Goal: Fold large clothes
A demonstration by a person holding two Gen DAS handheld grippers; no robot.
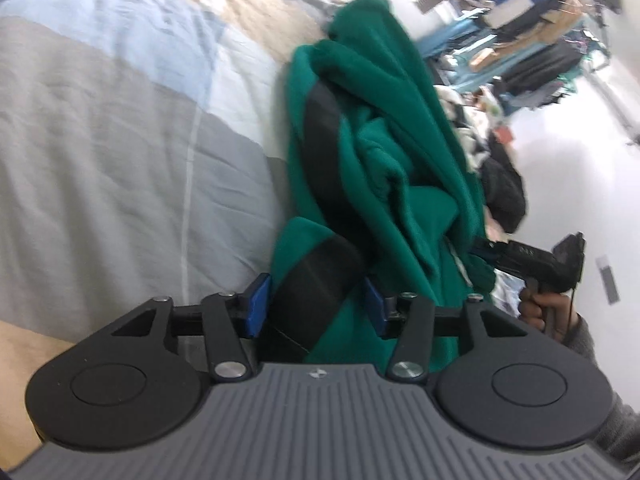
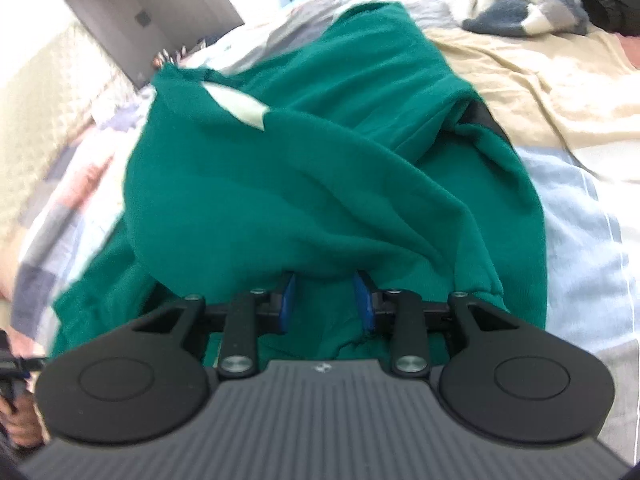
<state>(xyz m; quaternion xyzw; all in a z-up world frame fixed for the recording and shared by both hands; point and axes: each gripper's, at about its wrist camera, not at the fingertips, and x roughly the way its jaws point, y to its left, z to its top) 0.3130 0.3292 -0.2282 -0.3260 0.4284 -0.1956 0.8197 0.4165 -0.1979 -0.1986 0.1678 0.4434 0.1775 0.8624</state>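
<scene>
A green sweatshirt (image 1: pixel 404 128) with black sleeve bands lies crumpled on the bed (image 1: pixel 120 120). My left gripper (image 1: pixel 316 306) straddles one sleeve at its black band (image 1: pixel 320 280); the blue pads (image 1: pixel 256 306) stand just off the cloth, so it is open. In the right wrist view the same sweatshirt (image 2: pixel 320 184) spreads ahead with a pale neck label (image 2: pixel 236 108) showing. My right gripper (image 2: pixel 325 306) is shut on a bunch of its green cloth, which drapes over the fingertips. The left wrist view also shows the right gripper (image 1: pixel 486 250) biting the sweatshirt's edge, a hand (image 1: pixel 536 312) on its grip.
The bed cover (image 2: pixel 580 208) is patchwork in grey, pale blue and beige. A white-and-grey fleece (image 2: pixel 520 0) and a black jacket (image 1: pixel 504 192) lie beyond the sweatshirt. Cluttered racks (image 1: pixel 540 20) stand across a white floor. A hand (image 2: pixel 20 428) shows at the lower left.
</scene>
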